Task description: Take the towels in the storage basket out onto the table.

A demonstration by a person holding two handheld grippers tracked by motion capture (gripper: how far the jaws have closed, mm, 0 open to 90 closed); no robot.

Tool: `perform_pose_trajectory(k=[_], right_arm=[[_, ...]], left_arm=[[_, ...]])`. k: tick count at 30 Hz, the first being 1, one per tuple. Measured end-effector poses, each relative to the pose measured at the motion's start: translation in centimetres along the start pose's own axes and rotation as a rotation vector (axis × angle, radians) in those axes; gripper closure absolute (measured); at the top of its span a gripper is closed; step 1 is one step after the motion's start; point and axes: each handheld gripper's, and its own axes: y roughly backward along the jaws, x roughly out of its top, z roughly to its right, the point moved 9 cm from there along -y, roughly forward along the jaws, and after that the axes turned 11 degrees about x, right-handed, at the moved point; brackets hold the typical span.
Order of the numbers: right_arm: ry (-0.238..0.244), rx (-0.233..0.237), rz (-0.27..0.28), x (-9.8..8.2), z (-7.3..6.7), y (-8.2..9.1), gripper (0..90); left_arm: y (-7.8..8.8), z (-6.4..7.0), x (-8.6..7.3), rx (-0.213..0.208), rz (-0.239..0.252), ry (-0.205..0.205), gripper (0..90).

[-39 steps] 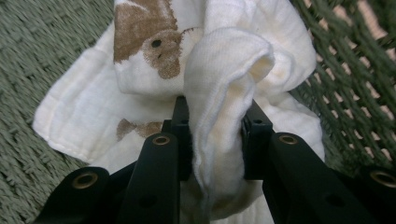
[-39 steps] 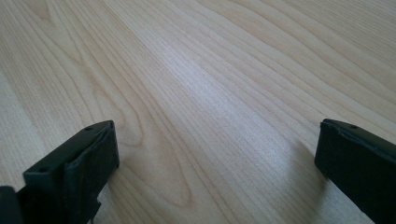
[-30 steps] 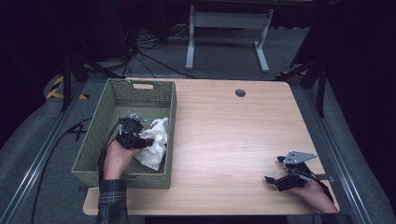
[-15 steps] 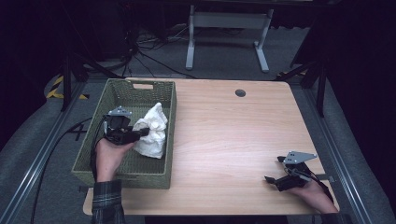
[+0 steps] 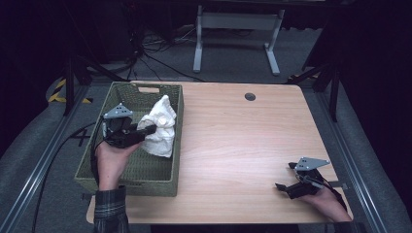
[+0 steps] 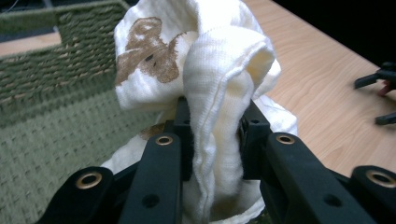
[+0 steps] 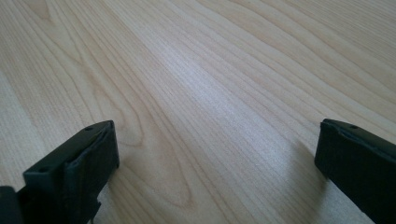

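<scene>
White cloth [image 5: 159,127] (brown print), bunched, above green basket [image 5: 145,167]

Probably lab or studio: black curtains [image 5: 43,34], floor cables [image 5: 160,60], metal rails [image 5: 41,160], bare wooden table [image 5: 243,141].

A light wooden table [image 5: 243,141] with a small round dark hole [image 5: 250,96] near its far edge stands on grey carpet [image 5: 34,160]. Beyond it, a grey metal stand [image 5: 237,34] on 2 legs and black cables [image 5: 145,53] lie in a dark room.
</scene>
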Motion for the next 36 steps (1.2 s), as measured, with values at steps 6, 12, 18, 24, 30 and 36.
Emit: perform_pose_trajectory(k=[6,12,18,24,30,36], right_arm=[[0.0,0.0,0.0,0.0,0.0,0.0,0.0],[-0.001,-0.001,0.0,0.0,0.0,0.0,0.0],[0.0,-0.001,0.0,0.0,0.0,0.0,0.0],[-0.006,-0.003,0.002,0.0,0.1,0.0,0.1],[-0.001,-0.005,0.001,0.1,0.2,0.0,0.0],[-0.001,-0.005,0.001,0.1,0.2,0.0,0.0]], left_arm=[[0.4,1.2,1.0,-0.035,0.023,-0.006,75.1],[0.3,2.6,2.2,-0.079,0.05,-0.013,75.3],[-0.3,4.4,3.4,-0.129,0.06,-0.019,75.4],[-1.6,6.7,4.0,-0.194,0.042,-0.055,75.5],[-3.0,9.0,4.5,-0.219,0.017,-0.085,75.5],[-4.1,10.8,4.4,-0.24,0.001,-0.102,75.5]])
